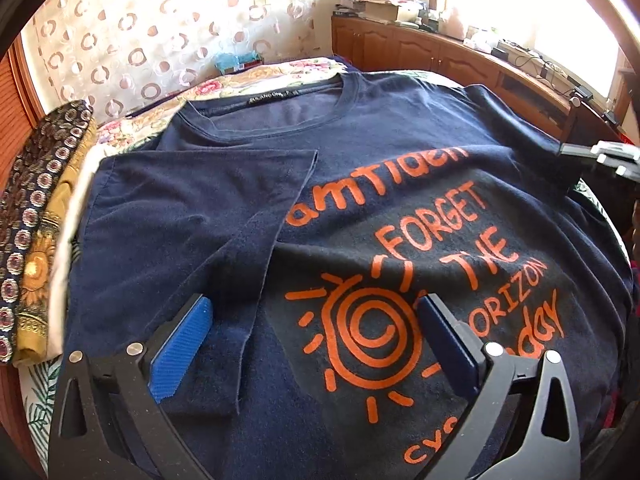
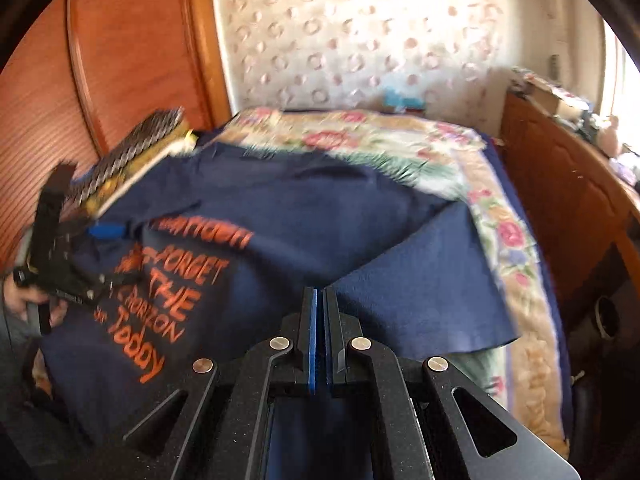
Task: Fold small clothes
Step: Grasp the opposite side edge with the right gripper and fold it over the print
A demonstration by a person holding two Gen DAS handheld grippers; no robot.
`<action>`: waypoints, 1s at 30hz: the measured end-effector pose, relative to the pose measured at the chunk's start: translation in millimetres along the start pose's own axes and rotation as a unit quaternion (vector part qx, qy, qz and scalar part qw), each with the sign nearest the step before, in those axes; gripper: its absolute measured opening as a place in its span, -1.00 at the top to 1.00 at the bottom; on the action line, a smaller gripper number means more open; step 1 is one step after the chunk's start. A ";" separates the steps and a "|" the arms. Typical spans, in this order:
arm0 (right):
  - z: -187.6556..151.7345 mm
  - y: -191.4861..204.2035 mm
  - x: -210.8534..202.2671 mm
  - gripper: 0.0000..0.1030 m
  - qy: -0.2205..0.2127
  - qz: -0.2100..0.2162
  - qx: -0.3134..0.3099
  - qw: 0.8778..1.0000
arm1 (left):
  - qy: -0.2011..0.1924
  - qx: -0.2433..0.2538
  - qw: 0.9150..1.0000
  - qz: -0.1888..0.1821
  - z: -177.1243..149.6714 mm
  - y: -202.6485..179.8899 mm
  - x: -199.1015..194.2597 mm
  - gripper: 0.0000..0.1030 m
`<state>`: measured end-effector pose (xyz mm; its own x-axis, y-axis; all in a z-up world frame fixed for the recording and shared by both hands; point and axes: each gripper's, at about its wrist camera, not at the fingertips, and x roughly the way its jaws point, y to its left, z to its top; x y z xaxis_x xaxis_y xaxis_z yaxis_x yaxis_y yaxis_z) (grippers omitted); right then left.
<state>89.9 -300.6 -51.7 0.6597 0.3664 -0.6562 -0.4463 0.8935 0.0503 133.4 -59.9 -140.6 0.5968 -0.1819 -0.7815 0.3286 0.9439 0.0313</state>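
Note:
A navy T-shirt [image 1: 360, 152] with orange print lies face up on a flowered bedspread [image 2: 400, 140]. Its left sleeve [image 1: 192, 200] is folded in over the chest. My left gripper [image 1: 316, 320] hovers open just above the shirt, blue pads either side of the sun print; it also shows in the right wrist view [image 2: 76, 264]. My right gripper [image 2: 320, 300] is shut on the shirt's right side edge [image 2: 420, 272] and lifts the cloth off the bed; it also shows at the right edge of the left wrist view [image 1: 600, 156]. The right wrist view is blurred.
A pile of folded patterned clothes [image 1: 36, 240] lies left of the shirt. A wooden cabinet [image 1: 420, 52] with clutter stands along the right under the window. A wooden wardrobe [image 2: 100, 60] stands at the left, and a curtain [image 1: 160, 20] hangs behind the bed.

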 end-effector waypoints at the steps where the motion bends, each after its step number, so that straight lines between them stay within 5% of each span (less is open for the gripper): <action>1: -3.4 -1.4 7.8 0.95 0.012 0.002 0.006 1.000 | -0.009 -0.001 1.000 0.005 -0.3 0.0 -3.9 -0.99; 11: -12.0 2.5 28.7 0.91 0.032 -0.018 -0.013 0.999 | -0.096 -0.054 0.994 -0.016 -0.5 5.6 -58.0 -0.99; 22: -11.5 15.2 3.2 0.81 0.008 -0.025 0.007 1.000 | -0.122 -0.036 0.992 -0.021 -3.4 -10.9 -76.7 -0.99; 26: -11.8 8.5 -14.1 0.36 -0.017 -0.029 0.012 0.999 | -0.136 -0.032 0.990 -0.025 -5.1 -17.5 -85.1 -0.99; 30: -13.0 -14.6 -18.9 0.35 -0.020 -0.063 0.035 0.997 | -0.143 -0.025 0.989 -0.026 -6.1 -23.6 -91.0 -0.99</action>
<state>76.1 -324.0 -49.9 0.7318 0.2589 -0.6304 -0.3159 0.9485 0.0229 66.8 -64.0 -74.1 0.7647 -0.2950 -0.5729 0.3320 0.9423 -0.0420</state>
